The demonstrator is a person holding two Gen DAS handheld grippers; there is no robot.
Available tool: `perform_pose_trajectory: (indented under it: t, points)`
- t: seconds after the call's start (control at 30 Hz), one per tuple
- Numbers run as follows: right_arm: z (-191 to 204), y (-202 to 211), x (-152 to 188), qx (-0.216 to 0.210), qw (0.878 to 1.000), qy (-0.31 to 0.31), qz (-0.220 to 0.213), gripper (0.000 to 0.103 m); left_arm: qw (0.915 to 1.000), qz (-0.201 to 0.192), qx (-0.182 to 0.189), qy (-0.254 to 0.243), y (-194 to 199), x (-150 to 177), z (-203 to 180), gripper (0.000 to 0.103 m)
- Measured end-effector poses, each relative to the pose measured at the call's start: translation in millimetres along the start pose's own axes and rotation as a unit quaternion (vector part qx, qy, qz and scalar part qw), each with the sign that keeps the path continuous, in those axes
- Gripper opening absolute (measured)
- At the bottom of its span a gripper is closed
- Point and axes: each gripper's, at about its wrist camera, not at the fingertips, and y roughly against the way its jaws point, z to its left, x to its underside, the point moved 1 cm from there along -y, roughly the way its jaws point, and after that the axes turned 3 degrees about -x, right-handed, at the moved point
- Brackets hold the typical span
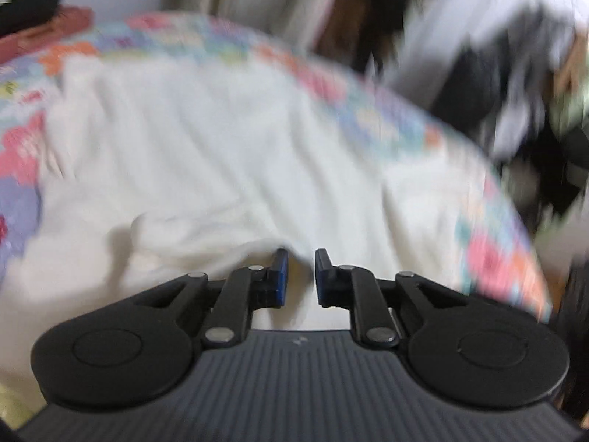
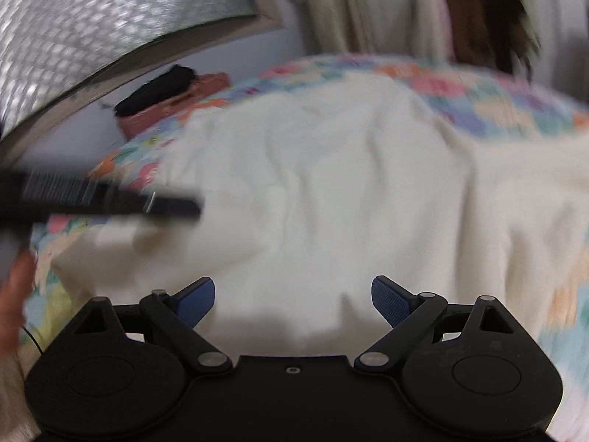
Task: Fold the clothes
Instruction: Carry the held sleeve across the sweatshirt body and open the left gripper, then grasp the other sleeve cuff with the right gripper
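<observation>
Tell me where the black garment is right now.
The black garment lies on a reddish folded piece at the bed's far left edge by the wall, beyond the white cloth; the left wrist view shows it at upper left.

Motion-blurred dark clutter (image 1: 515, 84) beyond the bed's edge — hand (image 2: 13, 305) cut off at left

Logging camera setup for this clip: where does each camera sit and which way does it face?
Left wrist: on the left tool, looking along its narrowly parted fingers at the white garment on the patchwork quilt.
Right wrist: on the right tool, fingers wide apart, facing the same garment; the left tool and a hand show at left.
Shared: garment, quilt, black item far back.
</observation>
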Motion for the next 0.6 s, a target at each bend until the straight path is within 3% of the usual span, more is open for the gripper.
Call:
perform_pose_trajectory:
  t: [0.07, 0.17, 0.27, 0.4, 0.47, 0.53, 0.57, 0.6]
  points:
    - [-5.2, -4.0, 2.7, -0.016, 0.999, -0.032, 0.006, 0.095, 0.9992, 0.026, -0.001, -0.030, -3.4, 14.4, -7.1, 0.039]
    - [4.6, -11.2, -1.8, -0.038, 0.999, -0.030, 0.006, 0.095, 0.9994, -0.026, -0.023, -0.002, 40.6, 18.2, 21.7, 0.059]
    - [22.0, -19.8, -5.2, -0.051, 0.999, -0.002, 0.006, 0.095, 0.9920, -0.066, -0.096, 0.048, 69.1, 21.9, 65.8, 0.071]
    - [52.8, -28.9, -1.9, -0.043, 0.994, 0.096, 0.001, 0.091, 0.9714, -0.032, -0.211, 0.105, 59.8, 31.9, 122.9, 0.071]
    - [69.8, -36.0, 0.8, -0.014, 0.987, 0.160, -0.013, 0.086, 0.9647, -0.008, -0.221, 0.142, 46.1, 34.1, 140.9, 0.071]
    - [83.0, -49.8, -0.9, 0.015, 0.976, 0.215, -0.016, 0.083, 0.9650, -0.001, -0.197, 0.173, 44.0, 33.2, 151.6, 0.071]
    - [87.0, -57.5, -1.1, 0.022, 0.971, 0.239, -0.011, 0.073, 0.9652, -0.001, -0.190, 0.179, 43.7, 32.0, 152.7, 0.071]
    - [88.3, -62.6, -2.2, 0.028, 0.966, 0.256, -0.005, 0.043, 0.9654, 0.000, -0.190, 0.178, 41.6, 30.9, 150.4, 0.071]
